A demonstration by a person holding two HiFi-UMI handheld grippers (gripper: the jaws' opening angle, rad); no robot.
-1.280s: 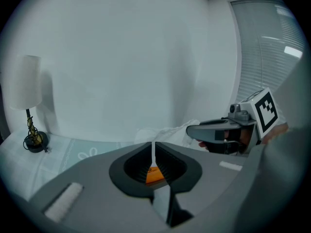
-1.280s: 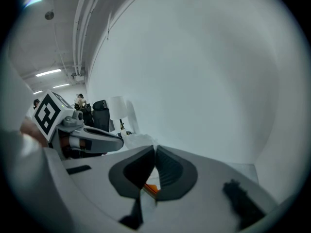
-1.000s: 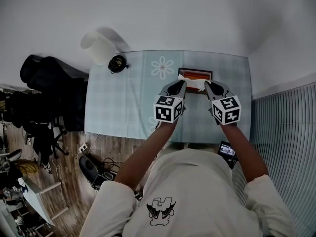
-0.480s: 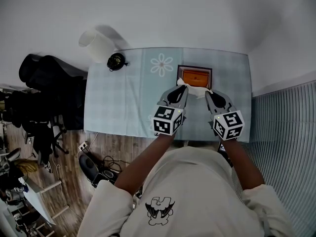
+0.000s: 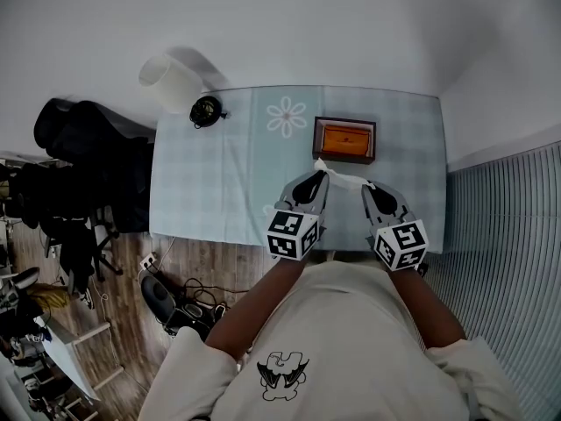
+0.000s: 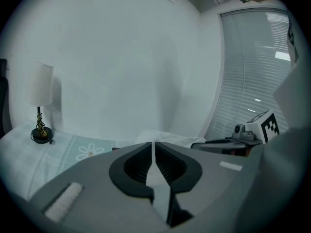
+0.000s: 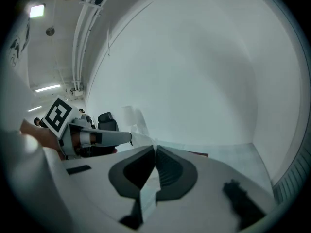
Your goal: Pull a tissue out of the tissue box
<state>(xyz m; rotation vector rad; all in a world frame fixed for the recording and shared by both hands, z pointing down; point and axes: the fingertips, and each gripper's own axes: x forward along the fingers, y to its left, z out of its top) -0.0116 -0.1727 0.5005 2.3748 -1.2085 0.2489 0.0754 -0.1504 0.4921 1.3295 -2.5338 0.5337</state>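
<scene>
Pinching a white tissue at both ends. Pressing the jaws of the left gripper together on the left end of the tissue. Pressing the jaws of the right gripper together on the right end. Holding the tissue stretched out between the two grippers, up above the near part of the tabletop. Holding it just in front of the tissue box, out of the opening in the top. Pointing both grippers away from the body, side by side, with their marker cubes close to the person's chest.

Looking down at the brown tissue box with its orange top, lying flat on the pale blue checked cloth toward the far right of the tabletop. Looking at a big white flower printed on the cloth just left of the box. Looking at a lamp with a white shade standing at the far left corner. Looking at a chair piled with dark clothes on the floor, well to the left of the tabletop.
</scene>
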